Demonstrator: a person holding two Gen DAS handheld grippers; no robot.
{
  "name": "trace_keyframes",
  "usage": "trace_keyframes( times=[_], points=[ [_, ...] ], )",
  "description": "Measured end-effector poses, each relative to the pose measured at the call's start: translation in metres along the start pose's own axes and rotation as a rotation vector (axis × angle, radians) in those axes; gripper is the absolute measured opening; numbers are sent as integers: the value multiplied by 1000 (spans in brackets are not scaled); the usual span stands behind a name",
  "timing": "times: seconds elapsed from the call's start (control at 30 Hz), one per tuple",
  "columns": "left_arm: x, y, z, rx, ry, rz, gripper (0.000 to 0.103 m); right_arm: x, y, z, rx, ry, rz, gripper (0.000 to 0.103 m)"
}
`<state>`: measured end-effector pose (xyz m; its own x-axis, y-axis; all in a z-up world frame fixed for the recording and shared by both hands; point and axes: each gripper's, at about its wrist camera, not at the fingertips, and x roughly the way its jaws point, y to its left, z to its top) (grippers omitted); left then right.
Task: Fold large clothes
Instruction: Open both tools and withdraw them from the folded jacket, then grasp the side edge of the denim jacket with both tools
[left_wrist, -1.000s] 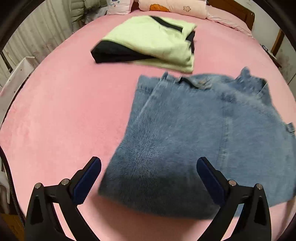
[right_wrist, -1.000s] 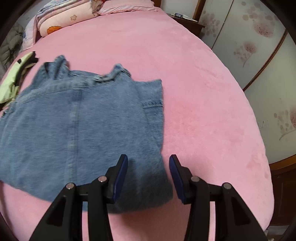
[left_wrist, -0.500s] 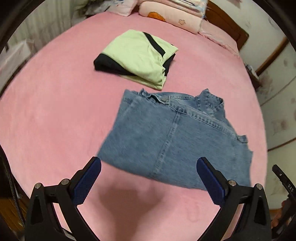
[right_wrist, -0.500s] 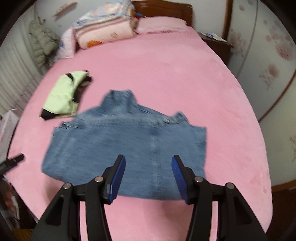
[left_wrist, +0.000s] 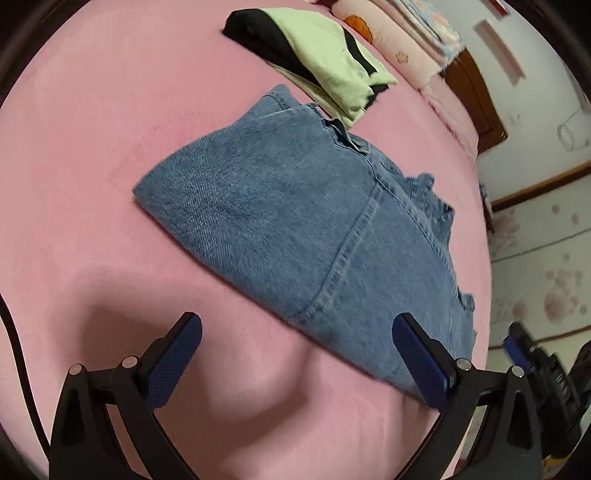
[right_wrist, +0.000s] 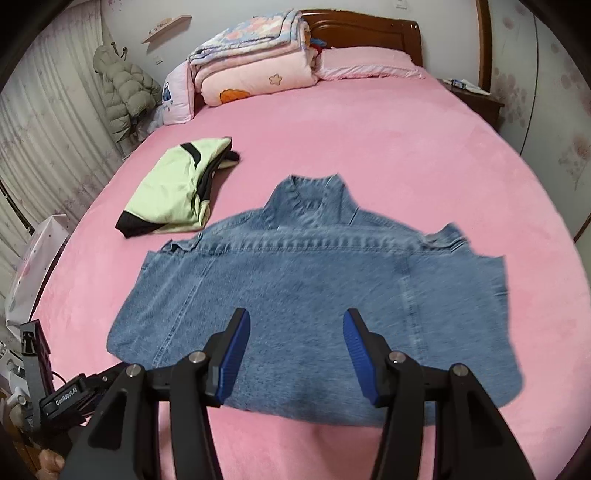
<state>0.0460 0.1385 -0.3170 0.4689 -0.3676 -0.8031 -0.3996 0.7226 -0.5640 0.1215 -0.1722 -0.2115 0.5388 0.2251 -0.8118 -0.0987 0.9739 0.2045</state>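
A folded blue denim jacket (right_wrist: 314, 288) lies flat on the pink bed (right_wrist: 369, 147), collar toward the headboard; it also shows in the left wrist view (left_wrist: 314, 221). My left gripper (left_wrist: 295, 354) is open and empty, above the bed just short of the jacket's near edge. My right gripper (right_wrist: 295, 350) is open and empty, held above the jacket's near hem. The right gripper's body shows at the right edge of the left wrist view (left_wrist: 535, 362).
A folded light-green and black garment (right_wrist: 173, 188) lies beyond the jacket's left side; it shows in the left wrist view (left_wrist: 321, 55) too. Stacked quilts and pillows (right_wrist: 258, 62) sit at the wooden headboard (right_wrist: 369, 26). A nightstand (right_wrist: 472, 96) stands to the right.
Both grippers have pulled back and risen away from the denim jacket, empty. The left wrist view has swung round to the jacket's left side.
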Motion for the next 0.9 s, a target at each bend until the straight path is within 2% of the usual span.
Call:
trace_keyframes(
  times=[0.1,0.17,0.27,0.43,0.53,0.6,0.67,0.7,0.77,0.8,0.83,0.9],
  points=[
    [20,13,4,-29,-28,-41,102,21,5,-8,3,12,23,53],
    [28,18,8,-36,-76,-78,102,29,7,-12,-6,5,31,53],
    [36,15,15,4,-143,-109,102,39,13,-16,-38,-8,23,53],
    [45,11,29,72,-206,-129,102,53,22,-21,-82,-28,16,53],
    [49,8,37,86,-233,-149,98,59,24,-24,-93,-38,14,52],
    [52,6,44,79,-247,-154,90,65,26,-25,-102,-42,0,52],
    [51,5,52,65,-255,-163,73,70,26,-25,-104,-44,-3,52],
    [51,5,55,59,-255,-163,68,72,26,-26,-104,-44,-8,52],
    [53,0,61,69,-248,-136,44,75,26,-26,-105,-44,-19,52],
    [53,-1,63,76,-243,-121,37,76,26,-26,-105,-42,-25,52],
    [54,-4,66,90,-236,-102,23,78,25,-26,-100,-41,-29,52],
    [53,-9,69,120,-220,-94,19,79,24,-27,-97,-42,-40,52]
  ],
)
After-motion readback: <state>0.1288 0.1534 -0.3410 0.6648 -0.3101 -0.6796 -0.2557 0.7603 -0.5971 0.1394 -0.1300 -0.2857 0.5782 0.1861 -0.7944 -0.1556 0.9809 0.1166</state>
